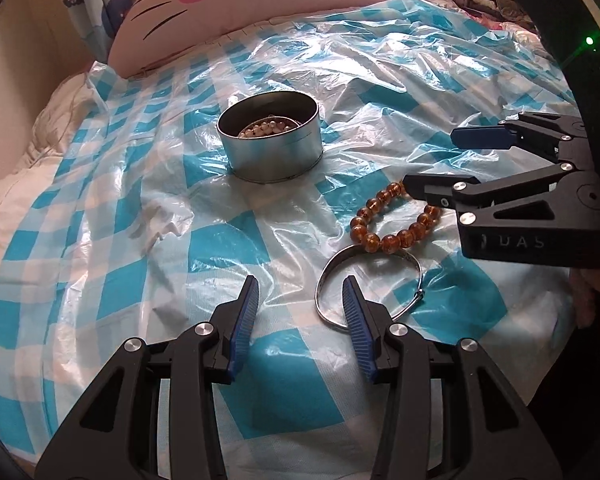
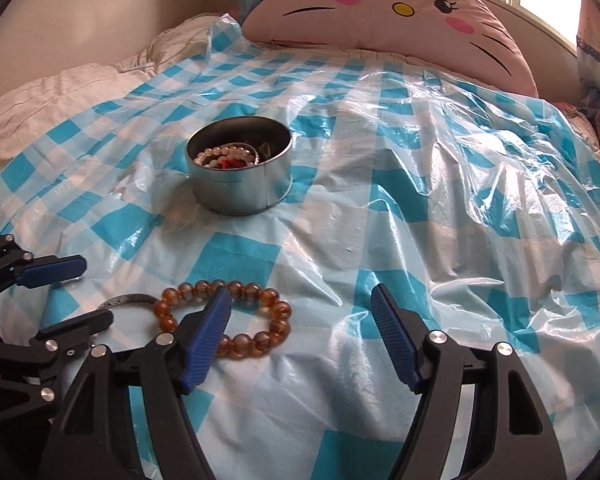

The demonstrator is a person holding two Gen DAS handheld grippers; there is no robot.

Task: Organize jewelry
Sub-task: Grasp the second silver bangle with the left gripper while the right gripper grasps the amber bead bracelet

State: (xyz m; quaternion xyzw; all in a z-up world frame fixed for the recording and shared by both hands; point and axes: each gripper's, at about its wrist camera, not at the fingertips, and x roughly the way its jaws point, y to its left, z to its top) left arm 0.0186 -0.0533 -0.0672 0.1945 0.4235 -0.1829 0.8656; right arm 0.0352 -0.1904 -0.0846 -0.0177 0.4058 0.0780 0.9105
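A round metal tin (image 1: 270, 140) stands on the blue-checked plastic sheet and holds pearl beads and other pieces; it also shows in the right wrist view (image 2: 240, 168). An amber bead bracelet (image 1: 396, 222) (image 2: 260, 320) lies near a silver bangle (image 1: 368, 280), whose far rim shows in the right wrist view (image 2: 128, 300). My left gripper (image 1: 300, 292) is open and empty; its right finger sits over the bangle's left side. My right gripper (image 2: 300, 300) is open and empty; its left finger overlaps the amber bracelet. It shows in the left wrist view (image 1: 430, 160) at the right.
A pink cat-face pillow (image 1: 260, 4) (image 2: 388, 16) lies at the far end of the bed. The plastic sheet (image 2: 460, 200) is crumpled at the right. White bedding (image 2: 40, 100) borders the sheet at the left.
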